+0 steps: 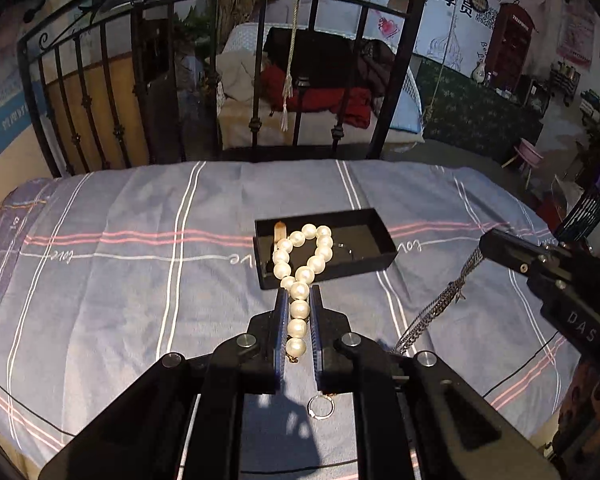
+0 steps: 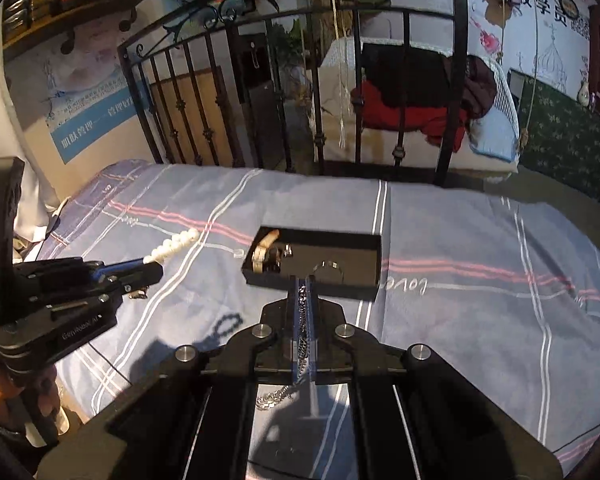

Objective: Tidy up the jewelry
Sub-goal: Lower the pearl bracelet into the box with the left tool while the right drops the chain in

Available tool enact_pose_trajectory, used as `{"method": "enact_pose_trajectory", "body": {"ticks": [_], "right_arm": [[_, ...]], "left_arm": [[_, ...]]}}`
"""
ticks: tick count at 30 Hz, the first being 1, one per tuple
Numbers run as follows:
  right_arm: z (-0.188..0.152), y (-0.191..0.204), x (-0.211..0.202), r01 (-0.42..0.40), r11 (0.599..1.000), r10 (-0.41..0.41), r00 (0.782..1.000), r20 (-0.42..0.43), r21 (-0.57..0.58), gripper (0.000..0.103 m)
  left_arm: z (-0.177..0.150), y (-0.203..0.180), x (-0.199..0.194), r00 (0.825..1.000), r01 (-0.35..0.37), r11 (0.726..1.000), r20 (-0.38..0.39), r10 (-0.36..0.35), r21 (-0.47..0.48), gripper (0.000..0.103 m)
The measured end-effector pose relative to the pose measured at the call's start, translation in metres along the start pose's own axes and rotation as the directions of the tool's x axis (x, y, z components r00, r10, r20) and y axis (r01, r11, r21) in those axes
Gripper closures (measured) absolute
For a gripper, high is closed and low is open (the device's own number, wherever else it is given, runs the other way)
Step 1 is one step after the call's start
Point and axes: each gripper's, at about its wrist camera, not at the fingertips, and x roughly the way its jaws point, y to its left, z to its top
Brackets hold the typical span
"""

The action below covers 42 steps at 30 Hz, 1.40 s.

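Note:
My left gripper (image 1: 299,292) is shut on a white pearl bracelet (image 1: 300,256), whose loop hangs out past the fingertips in front of a black open box (image 1: 380,256) on the bed. My right gripper (image 2: 305,280) is shut on a silver chain (image 2: 301,320) that dangles below the fingers; the chain also shows in the left wrist view (image 1: 440,304). In the right wrist view the black box (image 2: 364,248) lies just ahead, with a tan piece and a ring inside. The left gripper (image 2: 152,270) with the pearls (image 2: 172,245) is at the left. A silver ring (image 1: 321,406) lies on the sheet below my left gripper.
The bed has a blue-grey plaid sheet (image 1: 140,280). A black iron headboard (image 1: 256,80) stands at the far edge. Beyond it are a sofa with red and black clothes (image 1: 320,92) and a hanging rope (image 1: 290,60). A hand (image 2: 4,392) holds the left gripper.

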Motion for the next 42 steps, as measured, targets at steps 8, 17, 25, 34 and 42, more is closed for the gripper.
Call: {"method": "enact_pose_trajectory", "body": {"ticks": [8,17,25,34,42], "right_arm": [[0.083,0.003,-0.02,0.018,0.998,-0.012,0.994,0.107,-0.052,0.099],[0.123,-0.018,0.017,0.057,0.998,-0.054,0.994,0.092,-0.026,0.099],[0.103,-0.027,0.081,0.064,0.998,-0.064,0.998,0.0,0.001,0.099],[0.123,-0.021,0.071,0.074,0.997,-0.071,0.995,0.07,-0.031,0.099],[0.042,-0.029,0.094,0.133,0.991,-0.134,0.991,0.012,0.025,0.012]], "left_arm": [[0.047,-0.011,0.01,0.999,0.025,1.0,0.026,-0.024,-0.004,0.093],[0.058,-0.018,0.076,0.997,0.036,0.999,-0.074,-0.037,-0.008,0.093],[0.048,-0.016,0.135,0.984,0.032,0.999,-0.175,-0.033,-0.009,0.093],[0.046,-0.015,0.149,0.976,0.048,0.999,-0.213,-0.049,-0.008,0.092],[0.031,0.001,0.123,0.983,0.049,0.997,-0.172,-0.057,-0.054,0.034]]}}
